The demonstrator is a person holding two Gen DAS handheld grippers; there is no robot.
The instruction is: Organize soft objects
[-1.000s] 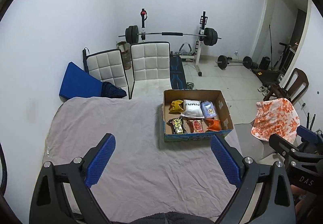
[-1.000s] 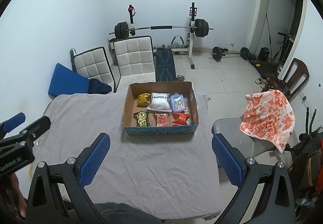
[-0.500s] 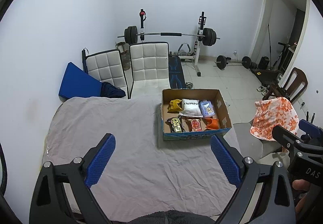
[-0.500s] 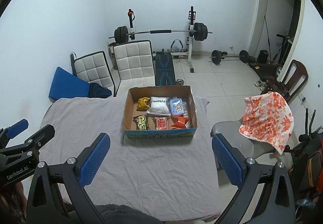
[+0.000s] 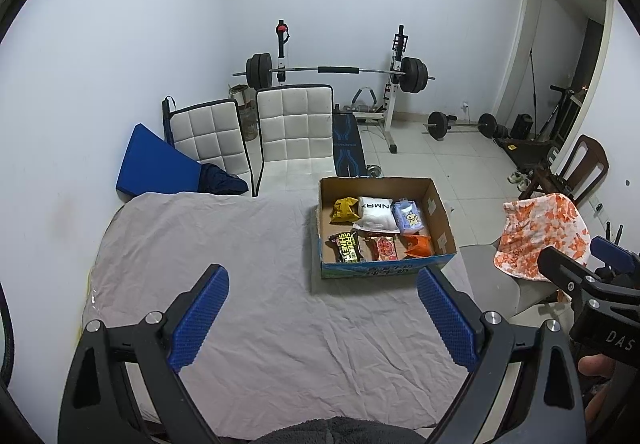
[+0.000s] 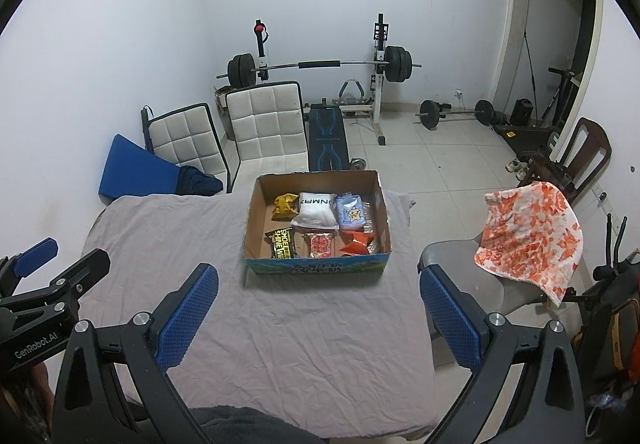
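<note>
Both grippers wide open and empty, held back above the near edge of the table

The left gripper (image 5: 322, 308) and right gripper (image 6: 318, 304) hold nothing. The cardboard box (image 6: 316, 266) sits on the grey cloth (image 6: 280, 344) toward the far right of the table, with six soft packets inside in two rows: yellow, white (image 6: 316, 208) and pale blue behind; black, red and orange (image 6: 358, 242) in front. Best to come down from above on one packet, pinching its puffy middle lightly so neighbours stay put.
</note>
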